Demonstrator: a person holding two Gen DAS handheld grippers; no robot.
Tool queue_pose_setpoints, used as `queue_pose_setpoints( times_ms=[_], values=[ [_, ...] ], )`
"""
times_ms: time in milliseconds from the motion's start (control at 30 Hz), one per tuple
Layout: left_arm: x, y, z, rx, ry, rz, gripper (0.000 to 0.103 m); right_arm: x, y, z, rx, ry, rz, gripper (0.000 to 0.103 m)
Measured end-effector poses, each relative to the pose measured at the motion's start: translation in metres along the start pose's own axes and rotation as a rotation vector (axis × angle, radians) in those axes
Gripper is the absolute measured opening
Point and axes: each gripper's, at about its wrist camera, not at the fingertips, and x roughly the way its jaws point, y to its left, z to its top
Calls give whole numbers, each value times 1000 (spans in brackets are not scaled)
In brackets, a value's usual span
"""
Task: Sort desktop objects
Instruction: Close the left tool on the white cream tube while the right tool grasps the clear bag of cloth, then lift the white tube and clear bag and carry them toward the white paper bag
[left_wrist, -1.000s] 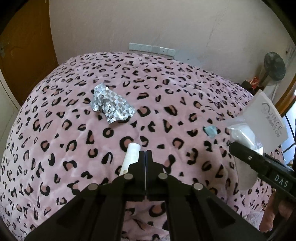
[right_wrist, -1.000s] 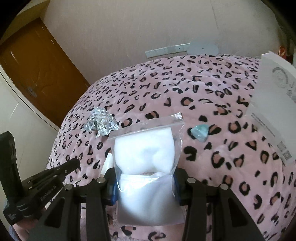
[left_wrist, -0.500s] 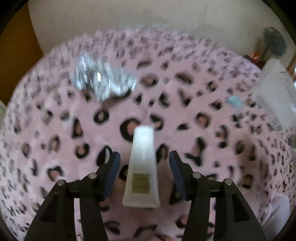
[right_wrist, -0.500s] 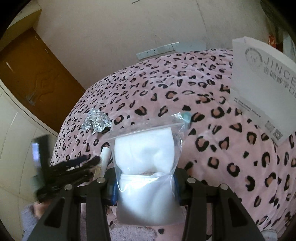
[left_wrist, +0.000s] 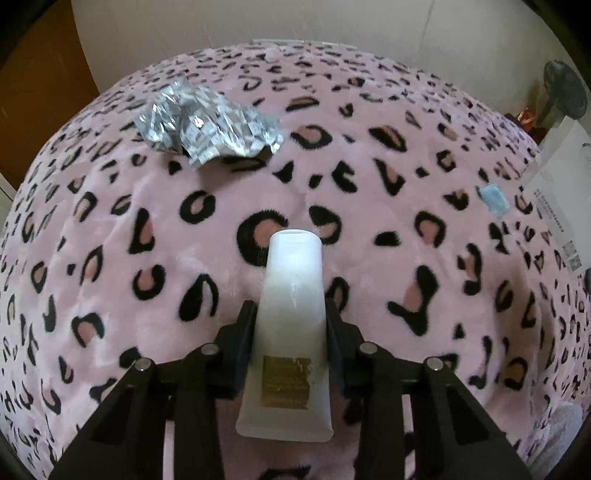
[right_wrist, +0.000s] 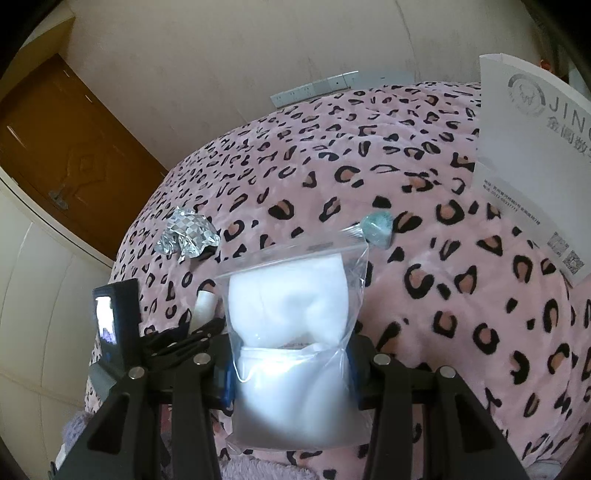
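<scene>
The white tube (left_wrist: 290, 321) lies on the pink leopard-print blanket (left_wrist: 369, 206), near the blanket's close edge, with its cap end pointing away from the camera. The left gripper (left_wrist: 290, 314) has one finger on each side of the tube; its jaws are closing, and the pads appear to touch the tube's sides.

The left wrist view alone shows the gold label on the tube and a fan (left_wrist: 565, 94) standing beyond the blanket's right edge. The right wrist view alone shows the brown door (right_wrist: 62, 155), the power strip (right_wrist: 317, 88) at the far edge, and the left gripper from outside, low at the left with the tube (right_wrist: 205, 301) in it.

The right gripper (right_wrist: 291, 354) pinches a clear zip bag (right_wrist: 295, 332), which holds something white and soft. The bag stands up between the pads, its jaws partly apart around it.

Farther out, a crumpled silver foil (left_wrist: 207, 123) lies toward the far left of the blanket. A small pale blue object (right_wrist: 376, 227) lies near the right side, just beside a white paper bag (right_wrist: 532, 158) with grey print.
</scene>
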Motion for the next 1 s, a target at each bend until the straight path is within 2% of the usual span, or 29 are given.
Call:
queue_pose_setpoints(
  times_ms=[300, 567, 1000],
  values=[
    [-85, -18, 13, 2, -118, -1, 35, -5, 9, -5, -20, -14, -4, 44],
    [-152, -47, 24, 36, -201, 3, 36, -38, 13, -3, -37, -77, -7, 44],
    [-192, -108, 18, 120, -236, -51, 36, -97, 1, 3, -40, -172, -42, 44]
  ],
)
